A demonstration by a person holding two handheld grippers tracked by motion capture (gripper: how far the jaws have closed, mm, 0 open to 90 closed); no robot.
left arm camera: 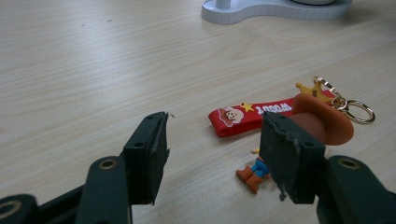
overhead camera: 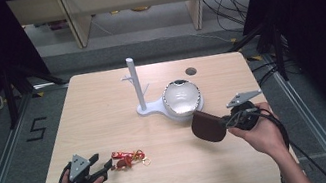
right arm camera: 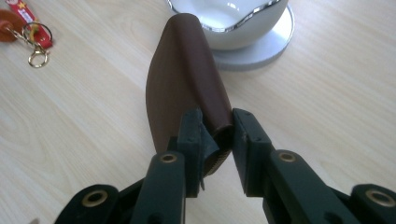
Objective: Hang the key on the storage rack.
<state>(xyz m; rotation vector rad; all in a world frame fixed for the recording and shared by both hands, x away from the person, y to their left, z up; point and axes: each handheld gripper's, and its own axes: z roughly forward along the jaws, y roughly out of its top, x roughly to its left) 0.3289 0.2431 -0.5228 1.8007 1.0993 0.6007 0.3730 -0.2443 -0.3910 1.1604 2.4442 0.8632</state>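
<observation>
R claw (right arm camera: 217, 135) pinching brown pouch (right arm camera: 182, 79), lifted off bench (overhead camera: 103, 112), nr bowl (overhead camera: 181, 97).
Grip sits at pouch's narrow end w/ wide end hanging free twd bowl – keep pinch firm, move slow, clear the rim. L claw (left arm camera: 215, 154) spread, holding nothing; keychain (left arm camera: 261, 112) lies on bench just ahead of it, figure partly behind one pad.

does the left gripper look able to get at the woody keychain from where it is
Probably yes: the left gripper is open, its jaws pointing at the keychain lying flat just ahead, with bare table between and nothing in the way.
</observation>
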